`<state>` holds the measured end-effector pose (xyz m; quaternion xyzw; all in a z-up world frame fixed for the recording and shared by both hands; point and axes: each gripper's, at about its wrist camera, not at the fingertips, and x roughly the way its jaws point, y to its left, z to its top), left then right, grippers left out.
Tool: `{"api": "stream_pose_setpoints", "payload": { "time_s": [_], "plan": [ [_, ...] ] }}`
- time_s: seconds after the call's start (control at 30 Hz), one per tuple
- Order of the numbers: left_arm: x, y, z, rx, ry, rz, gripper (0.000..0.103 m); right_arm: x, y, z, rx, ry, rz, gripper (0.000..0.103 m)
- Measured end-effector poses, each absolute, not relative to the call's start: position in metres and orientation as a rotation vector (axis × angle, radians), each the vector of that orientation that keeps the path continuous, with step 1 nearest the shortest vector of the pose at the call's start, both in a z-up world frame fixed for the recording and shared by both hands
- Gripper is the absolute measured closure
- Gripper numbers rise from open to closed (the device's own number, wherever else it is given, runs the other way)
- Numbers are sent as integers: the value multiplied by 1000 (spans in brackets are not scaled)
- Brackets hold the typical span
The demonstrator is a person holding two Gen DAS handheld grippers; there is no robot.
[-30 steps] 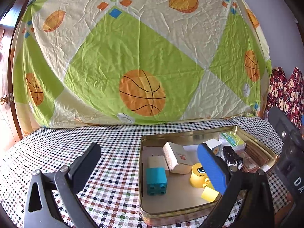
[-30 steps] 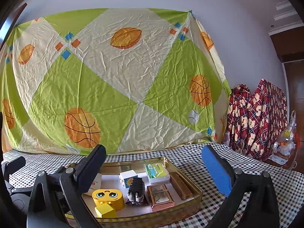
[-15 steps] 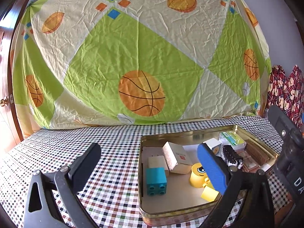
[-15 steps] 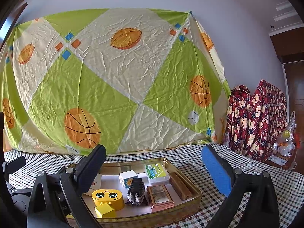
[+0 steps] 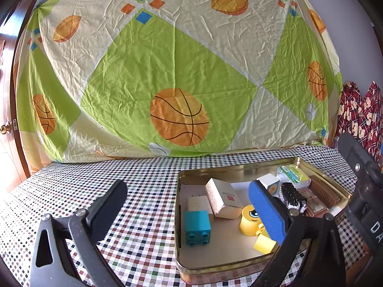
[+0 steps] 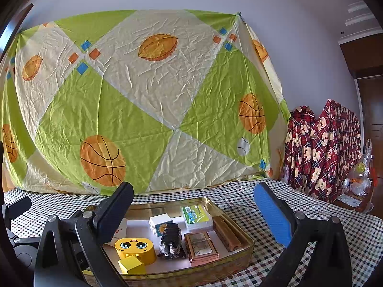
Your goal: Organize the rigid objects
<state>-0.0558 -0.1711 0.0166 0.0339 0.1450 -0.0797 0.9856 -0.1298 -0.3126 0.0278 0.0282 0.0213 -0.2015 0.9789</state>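
A gold tin tray on the checked tablecloth holds several small objects. Among them are a teal brick, a white-and-tan box, a yellow face toy, a small yellow block, a black figure, a green-labelled case and a brown card box. My left gripper stands open near the tray's left edge, empty. My right gripper stands open in front of the tray, empty.
A green and cream basketball-print sheet hangs behind the table. A red patterned cloth drapes at the right with a plastic bag beside it. A wooden door is at the left. Bare checked tablecloth lies left of the tray.
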Motion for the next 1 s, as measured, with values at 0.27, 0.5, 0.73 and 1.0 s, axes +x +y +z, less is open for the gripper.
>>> {"api": "stream_pose_setpoints", "payload": {
  "time_s": [0.27, 0.5, 0.73, 1.0],
  "plan": [
    [-56, -173, 16, 73, 293, -161, 1, -130, -312, 28, 57, 42, -405, 1],
    [-55, -175, 16, 97, 296, -156, 0, -130, -313, 28, 62, 43, -407, 1],
    [-55, -176, 16, 97, 298, -168, 0, -131, -313, 29, 58, 38, -405, 1],
    [-54, -177, 16, 85, 306, -173, 0, -129, -315, 29, 70, 51, -415, 1]
  ]
}}
